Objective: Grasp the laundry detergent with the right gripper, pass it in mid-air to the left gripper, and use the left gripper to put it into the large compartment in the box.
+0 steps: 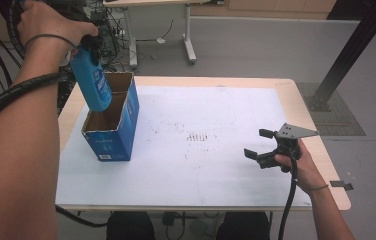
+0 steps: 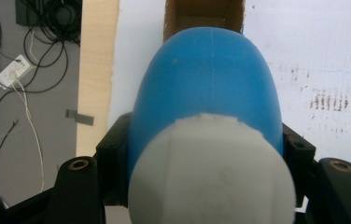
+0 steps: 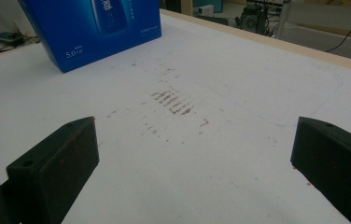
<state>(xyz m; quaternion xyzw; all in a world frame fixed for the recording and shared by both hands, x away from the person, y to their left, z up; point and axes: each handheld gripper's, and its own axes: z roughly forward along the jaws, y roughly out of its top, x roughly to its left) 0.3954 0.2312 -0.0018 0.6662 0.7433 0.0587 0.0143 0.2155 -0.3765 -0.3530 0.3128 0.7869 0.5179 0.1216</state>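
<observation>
A blue bottle (image 1: 92, 80) with a pale grey cap (image 2: 211, 172) hangs bottom-down over the open blue cardboard box (image 1: 113, 135) at the table's left. My left gripper (image 1: 90, 46) is shut on the bottle near its cap end, held high above the box. In the left gripper view the bottle (image 2: 206, 88) points down toward the box's brown inside (image 2: 201, 14). My right gripper (image 1: 258, 145) rests low over the white sheet at the right, open, with nothing between its jaws. The box's blue side (image 3: 94, 28) stands far ahead of it.
A white sheet (image 1: 201, 150) with reddish-brown marks (image 1: 198, 136) covers most of the wooden table (image 1: 306, 115). Cables (image 2: 5, 74) and a power strip lie on the floor to the left. A desk leg (image 1: 190, 45) stands behind the table.
</observation>
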